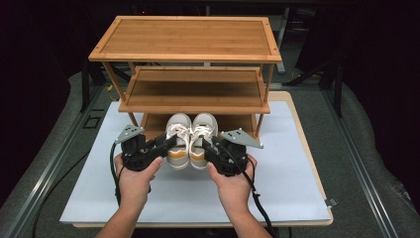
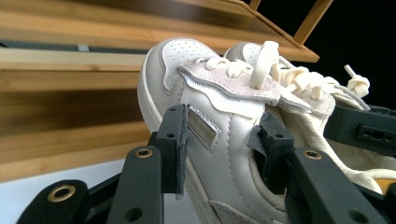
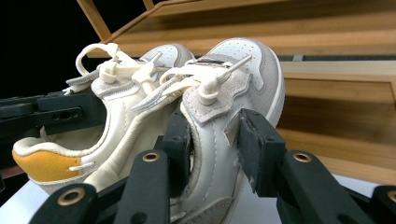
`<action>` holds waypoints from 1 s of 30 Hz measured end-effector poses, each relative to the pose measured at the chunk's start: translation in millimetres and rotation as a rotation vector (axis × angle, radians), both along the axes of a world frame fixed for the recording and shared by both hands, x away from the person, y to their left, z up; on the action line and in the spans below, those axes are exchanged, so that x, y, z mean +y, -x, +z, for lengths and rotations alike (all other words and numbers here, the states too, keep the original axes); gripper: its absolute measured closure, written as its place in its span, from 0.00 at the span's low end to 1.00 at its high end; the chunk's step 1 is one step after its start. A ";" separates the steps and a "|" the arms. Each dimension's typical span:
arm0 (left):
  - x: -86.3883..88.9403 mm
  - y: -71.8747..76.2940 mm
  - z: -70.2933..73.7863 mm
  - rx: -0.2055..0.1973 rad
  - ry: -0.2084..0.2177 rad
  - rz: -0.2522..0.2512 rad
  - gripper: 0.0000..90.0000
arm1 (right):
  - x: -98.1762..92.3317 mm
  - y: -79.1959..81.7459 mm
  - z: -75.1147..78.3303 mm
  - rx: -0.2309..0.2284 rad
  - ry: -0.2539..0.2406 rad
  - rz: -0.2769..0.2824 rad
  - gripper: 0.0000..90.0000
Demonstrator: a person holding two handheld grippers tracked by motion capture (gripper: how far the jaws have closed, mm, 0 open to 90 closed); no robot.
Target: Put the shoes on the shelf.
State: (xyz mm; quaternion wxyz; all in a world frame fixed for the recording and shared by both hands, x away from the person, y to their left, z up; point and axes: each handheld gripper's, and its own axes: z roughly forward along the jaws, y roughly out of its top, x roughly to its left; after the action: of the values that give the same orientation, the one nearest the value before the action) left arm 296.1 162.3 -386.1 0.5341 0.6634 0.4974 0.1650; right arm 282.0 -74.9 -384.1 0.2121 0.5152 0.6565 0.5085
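The left tongs [image 1: 166, 143] are clamped on the side wall of the left white leather sneaker with cream laces and a mustard heel patch [image 1: 179, 139]. The right tongs [image 1: 208, 147] are clamped likewise on the matching right sneaker [image 1: 203, 138]. The pair sits side by side, toes pointing at the bottom tier of the three-tier bamboo shoe rack [image 1: 188, 54], above the white sheet covering the table [image 1: 287, 173].
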 end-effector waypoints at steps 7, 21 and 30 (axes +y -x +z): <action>-1.4 -5.4 9.8 -0.015 0.000 0.002 0.67 | -1.8 -6.4 13.7 -0.014 -0.005 0.008 0.72; -6.0 -27.8 18.6 -0.015 0.010 -0.001 0.67 | -4.4 -26.3 25.0 -0.011 0.009 -0.008 0.72; -9.6 -48.1 27.2 -0.015 0.014 -0.003 0.67 | -7.0 -43.5 32.5 -0.013 0.000 -0.015 0.72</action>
State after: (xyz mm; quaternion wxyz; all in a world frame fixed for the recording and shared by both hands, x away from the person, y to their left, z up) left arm 344.2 152.7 -358.8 0.5426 0.6590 0.4937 0.1658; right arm 325.5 -81.9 -351.6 0.2202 0.5169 0.6513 0.5101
